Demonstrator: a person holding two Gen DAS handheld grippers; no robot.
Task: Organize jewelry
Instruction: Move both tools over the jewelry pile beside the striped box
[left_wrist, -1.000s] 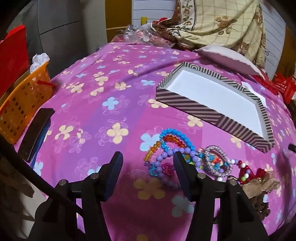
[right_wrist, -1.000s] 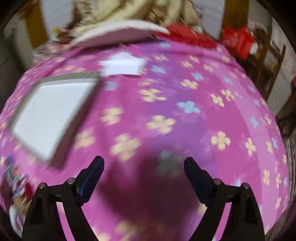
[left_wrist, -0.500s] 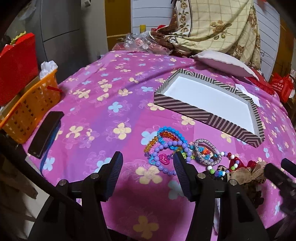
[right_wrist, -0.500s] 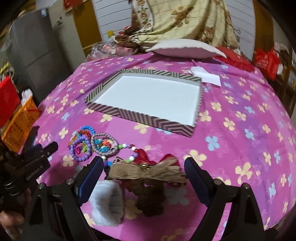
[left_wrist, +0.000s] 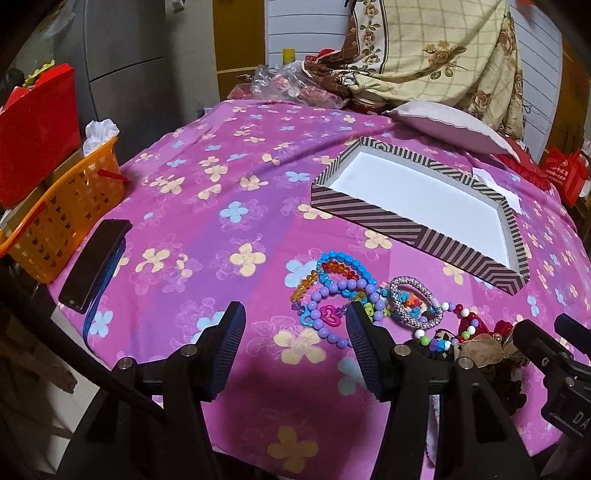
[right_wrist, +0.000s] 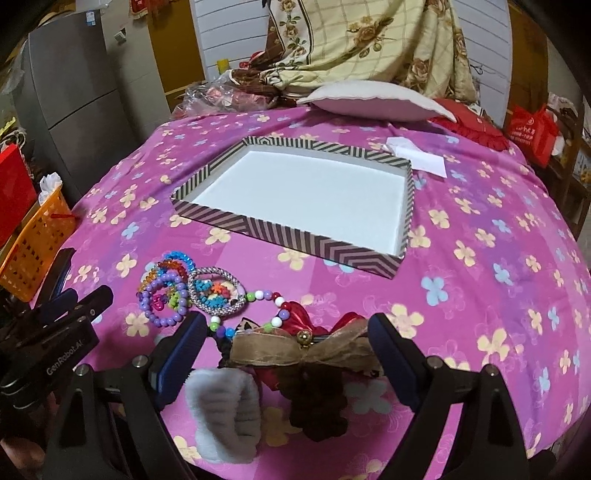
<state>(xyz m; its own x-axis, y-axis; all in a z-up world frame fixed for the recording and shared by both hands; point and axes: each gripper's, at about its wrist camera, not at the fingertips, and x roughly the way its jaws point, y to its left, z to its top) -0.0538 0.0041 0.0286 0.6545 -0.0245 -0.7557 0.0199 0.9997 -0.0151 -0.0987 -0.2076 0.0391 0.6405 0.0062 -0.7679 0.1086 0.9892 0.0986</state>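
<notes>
A pile of bead bracelets (left_wrist: 340, 291) (right_wrist: 166, 291) lies on the pink flowered cloth, with a sparkly ring bracelet (left_wrist: 415, 304) (right_wrist: 218, 295) and a multicoloured bead string (right_wrist: 266, 306) beside it. A brown ribbon bow (right_wrist: 306, 350), a red bow (right_wrist: 299, 314), a dark scrunchie (right_wrist: 317, 410) and a grey fluffy band (right_wrist: 225, 410) lie near the front edge. An empty striped box (left_wrist: 417, 206) (right_wrist: 295, 195) sits behind. My left gripper (left_wrist: 295, 339) is open, left of the bracelets. My right gripper (right_wrist: 286, 354) is open, its fingers on either side of the brown bow.
An orange basket (left_wrist: 59, 218) stands off the table's left edge. A black phone (left_wrist: 96, 264) lies at the left rim. A white pillow (right_wrist: 373, 101), a paper slip (right_wrist: 417, 155), blankets and plastic bags sit at the back.
Both grippers have pulled back and risen, so more of the table shows. The right gripper swung left from bare cloth to the hair bows. Both stay open.
</notes>
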